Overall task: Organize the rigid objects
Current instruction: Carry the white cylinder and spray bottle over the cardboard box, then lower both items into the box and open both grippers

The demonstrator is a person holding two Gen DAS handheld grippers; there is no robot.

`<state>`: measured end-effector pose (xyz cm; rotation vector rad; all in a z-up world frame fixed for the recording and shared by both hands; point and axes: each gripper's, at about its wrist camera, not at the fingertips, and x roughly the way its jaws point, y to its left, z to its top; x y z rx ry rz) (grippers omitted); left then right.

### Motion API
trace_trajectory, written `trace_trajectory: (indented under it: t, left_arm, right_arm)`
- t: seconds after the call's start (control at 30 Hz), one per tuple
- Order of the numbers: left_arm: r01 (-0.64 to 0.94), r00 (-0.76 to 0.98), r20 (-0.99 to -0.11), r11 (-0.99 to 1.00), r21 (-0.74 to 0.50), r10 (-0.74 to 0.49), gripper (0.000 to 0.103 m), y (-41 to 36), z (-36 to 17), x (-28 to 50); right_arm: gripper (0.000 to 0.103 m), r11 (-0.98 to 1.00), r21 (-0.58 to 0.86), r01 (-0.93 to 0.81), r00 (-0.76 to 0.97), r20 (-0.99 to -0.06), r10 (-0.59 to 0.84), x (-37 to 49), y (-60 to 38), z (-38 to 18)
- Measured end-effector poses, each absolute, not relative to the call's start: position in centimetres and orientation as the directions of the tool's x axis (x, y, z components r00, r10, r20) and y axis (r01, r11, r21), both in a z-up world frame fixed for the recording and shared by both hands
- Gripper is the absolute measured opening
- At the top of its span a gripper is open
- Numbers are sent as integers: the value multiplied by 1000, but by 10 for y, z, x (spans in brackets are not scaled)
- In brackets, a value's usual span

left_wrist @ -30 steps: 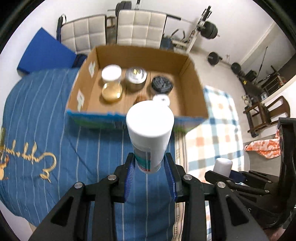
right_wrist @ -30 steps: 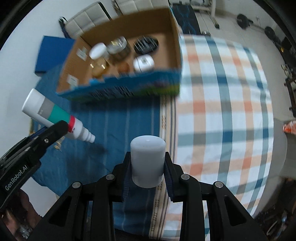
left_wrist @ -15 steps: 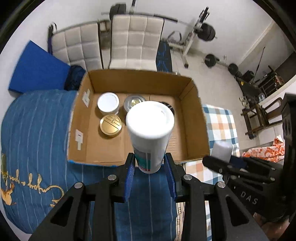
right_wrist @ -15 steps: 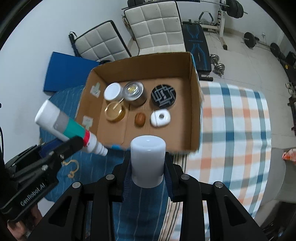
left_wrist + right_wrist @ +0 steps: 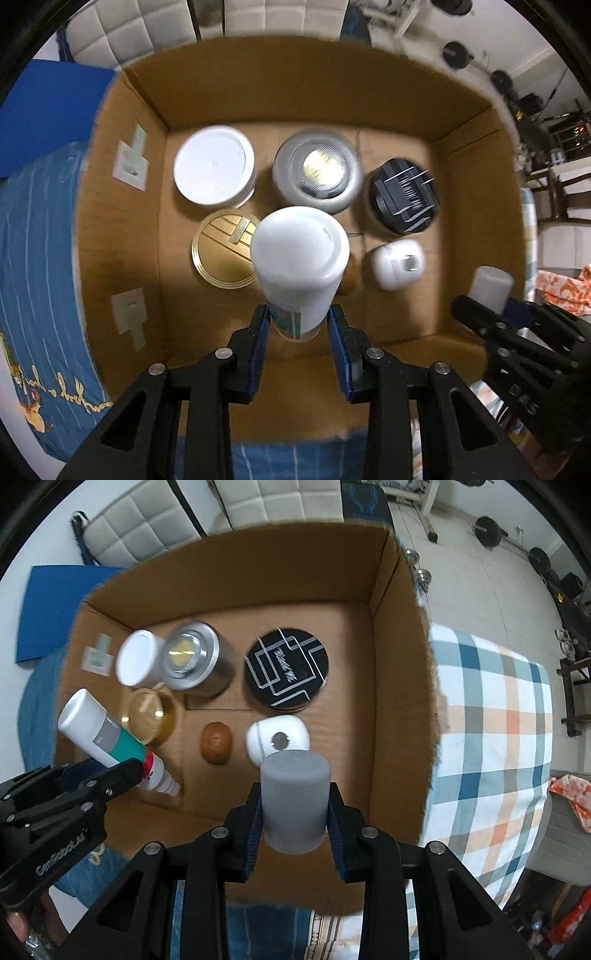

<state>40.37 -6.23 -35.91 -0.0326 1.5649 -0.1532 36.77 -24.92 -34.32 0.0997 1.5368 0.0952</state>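
My left gripper is shut on a white bottle with a teal and red band, held over the open cardboard box; the bottle also shows in the right wrist view. My right gripper is shut on a grey-white cylinder cap, above the box's near right part. Inside the box lie a white-lidded jar, a silver tin, a black round tin, a gold lid, a white case and a brown oval piece.
The box sits on a blue striped bedcover beside a checked blanket. Two white padded chairs and a blue mat stand behind it. Gym weights lie on the floor at the right.
Both grippers have moved forward and down over the box with their objects still held. The box now fills both views.
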Motion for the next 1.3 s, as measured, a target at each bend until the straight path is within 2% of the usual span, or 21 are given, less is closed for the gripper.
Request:
trace_trajectory:
  t: [0.13, 0.33, 0.57, 0.87, 0.93, 1.0, 1.03, 1.07, 1.1, 1.13, 1.3]
  left_arm:
    - [84, -50, -996, 993, -82, -78, 28, -67, -388, 411]
    - [54, -94, -990, 993, -106, -101, 24, -66, -409, 409]
    - [40, -61, -991, 992, -118, -116, 25, -62, -402, 397]
    - [-12, 13, -996, 996, -87, -87, 46, -38, -368, 380]
    - [-26, 30, -996, 996, -87, -86, 56, -33, -362, 374]
    - [-31, 44, -996, 996, -85, -84, 62, -30, -356, 369]
    - [-34, 57, -995, 996, -80, -78, 65, -28, -352, 366]
    - [-34, 67, -995, 996, -82, -79, 70, -26, -349, 363]
    - [-38, 76, -994, 996, -83, -80, 81, -26, -345, 368]
    - [-40, 86, -993, 996, -82, -79, 90, -25, -341, 366]
    - [-43, 129, -989, 996, -76, -70, 100, -28, -322, 366]
  right_arm:
    - [34, 993, 116, 21, -14, -993, 117, 375, -252, -363]
    - [34, 995, 97, 21, -58, -993, 98, 382, -249, -383]
    - [34, 996, 85, 15, -105, -991, 86, 383, -245, -401]
    - [37, 997, 74, 13, -112, -991, 75, 376, -245, -405]
    - [42, 997, 79, 13, -102, -992, 80, 374, -243, -403]
    - [50, 996, 86, 17, -83, -993, 87, 373, -243, -398]
    - [52, 995, 99, 19, -74, -992, 100, 371, -244, -395]
    - [58, 994, 104, 21, -67, -992, 105, 370, -244, -391]
    - [67, 994, 105, 19, -60, -993, 106, 369, -244, -389]
    - [71, 994, 104, 15, -47, -993, 105, 367, -244, -385]
    - [93, 996, 91, -17, -5, -996, 91, 356, -240, -373]
